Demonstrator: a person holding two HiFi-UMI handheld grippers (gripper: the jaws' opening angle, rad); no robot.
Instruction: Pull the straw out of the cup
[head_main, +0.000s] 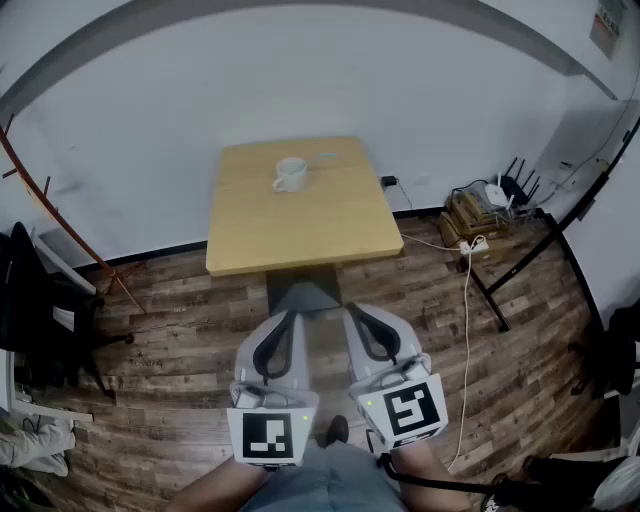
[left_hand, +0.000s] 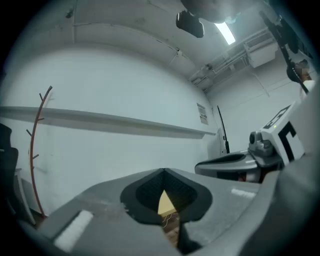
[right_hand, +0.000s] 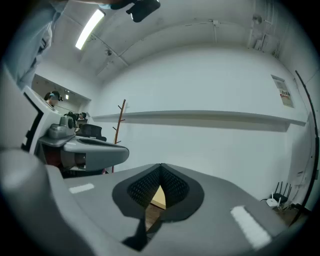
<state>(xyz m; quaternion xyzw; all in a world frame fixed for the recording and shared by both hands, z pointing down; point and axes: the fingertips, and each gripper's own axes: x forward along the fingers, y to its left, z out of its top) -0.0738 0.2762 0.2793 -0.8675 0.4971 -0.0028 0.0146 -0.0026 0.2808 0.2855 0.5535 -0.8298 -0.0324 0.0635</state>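
Observation:
A white cup (head_main: 290, 174) with a handle stands near the far edge of a small wooden table (head_main: 300, 235). From this distance I cannot make out a straw in it. A small pale thing (head_main: 326, 155) lies just behind the cup. My left gripper (head_main: 290, 315) and right gripper (head_main: 352, 310) are held side by side, low and level, well short of the table's near edge. Both are shut with nothing between the jaws. Each gripper view shows jaw tips that meet, left gripper (left_hand: 163, 171) and right gripper (right_hand: 160, 166), with a sliver of table beyond.
The table stands on a central pedestal (head_main: 305, 290) on a wood floor against a white wall. A router and a tangle of cables (head_main: 485, 205) lie at the right beside a black metal frame (head_main: 530, 255). A coat stand (head_main: 60, 220) and a dark chair (head_main: 35, 300) are at the left.

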